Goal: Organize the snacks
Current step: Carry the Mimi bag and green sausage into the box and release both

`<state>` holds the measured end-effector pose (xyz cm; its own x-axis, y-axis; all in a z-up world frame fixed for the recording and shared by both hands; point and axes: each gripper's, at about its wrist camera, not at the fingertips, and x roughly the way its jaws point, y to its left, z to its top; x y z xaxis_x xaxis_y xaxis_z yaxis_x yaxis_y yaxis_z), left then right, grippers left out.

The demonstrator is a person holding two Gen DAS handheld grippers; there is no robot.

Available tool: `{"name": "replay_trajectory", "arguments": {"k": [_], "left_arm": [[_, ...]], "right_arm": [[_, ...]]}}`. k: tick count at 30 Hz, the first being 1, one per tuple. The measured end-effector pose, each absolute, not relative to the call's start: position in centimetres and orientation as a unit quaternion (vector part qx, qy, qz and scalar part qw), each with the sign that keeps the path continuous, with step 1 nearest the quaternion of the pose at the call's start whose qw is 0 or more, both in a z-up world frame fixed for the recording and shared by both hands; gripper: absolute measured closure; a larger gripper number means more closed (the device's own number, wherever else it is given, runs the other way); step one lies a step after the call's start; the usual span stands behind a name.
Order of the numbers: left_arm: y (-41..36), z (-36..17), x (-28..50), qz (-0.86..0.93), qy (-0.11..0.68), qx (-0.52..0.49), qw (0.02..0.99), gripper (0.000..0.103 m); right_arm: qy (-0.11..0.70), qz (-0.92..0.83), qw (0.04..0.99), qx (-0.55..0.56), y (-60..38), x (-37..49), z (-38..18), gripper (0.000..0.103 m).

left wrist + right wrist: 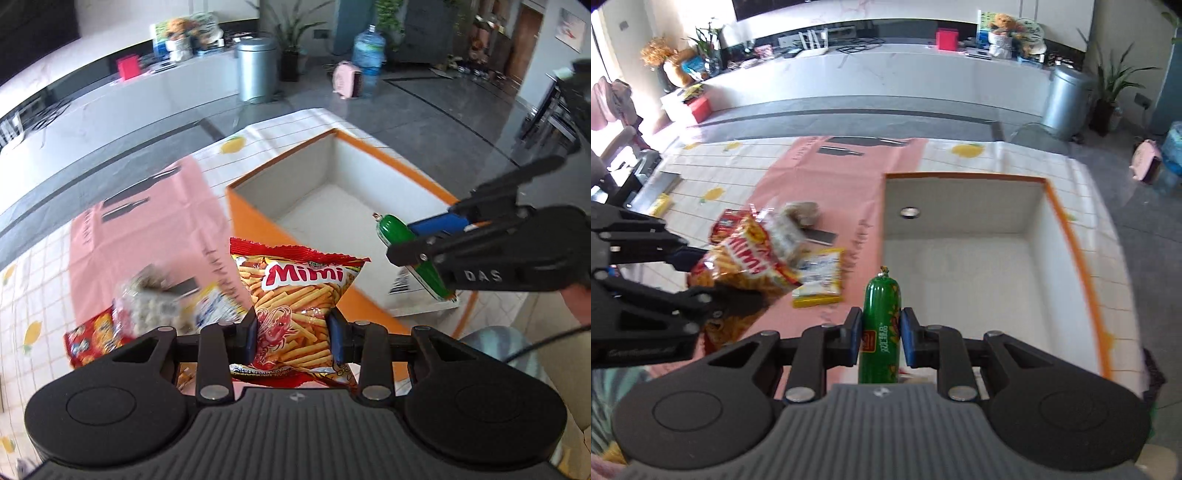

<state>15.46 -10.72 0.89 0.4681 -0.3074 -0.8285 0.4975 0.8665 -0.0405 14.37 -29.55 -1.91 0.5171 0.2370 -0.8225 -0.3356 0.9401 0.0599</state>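
My left gripper (pixel 293 332) is shut on a red and orange Mimi snack bag (pixel 299 295), which is held up above the table. Its blue pads (pixel 251 332) pinch the bag's lower half. My right gripper (pixel 879 334) is shut on a green sausage stick (pixel 881 328) that stands upright between the pads. An orange box with a white inside (pixel 960 266) lies open on the table, just ahead of the sausage. In the left wrist view the right gripper (pixel 417 251) holds the green sausage (pixel 393 229) over the box's (pixel 332 192) near right corner. In the right wrist view the Mimi bag (pixel 746 262) hangs left of the box.
Loose snacks lie on the pink mat (pixel 849 170): a yellow packet (pixel 822 280), a clear bag of pale pieces (pixel 151 299) and a red packet (pixel 90 339). The checked tablecloth (pixel 997 158) ends at the far edge. A metal bin (pixel 1067 99) stands on the floor beyond.
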Motion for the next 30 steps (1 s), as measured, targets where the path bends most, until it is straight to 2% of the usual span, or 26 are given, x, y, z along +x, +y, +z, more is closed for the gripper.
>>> {"name": "replay_trajectory", "arguments": {"k": [12, 30], "left_arm": [[-20.1, -2.6, 17.4, -0.332, 0.460, 0.230, 0.791, 0.062], [-24.2, -7.0, 21.1, -0.394, 0.455, 0.349, 0.718, 0.062]], "right_arm": [[0.518, 0.149, 0.841, -0.035, -36.7, 17.9, -5.8, 0.084], [0.544, 0.190, 0.817, 0.014, -37.3, 22.6, -10.8, 0.084]]}}
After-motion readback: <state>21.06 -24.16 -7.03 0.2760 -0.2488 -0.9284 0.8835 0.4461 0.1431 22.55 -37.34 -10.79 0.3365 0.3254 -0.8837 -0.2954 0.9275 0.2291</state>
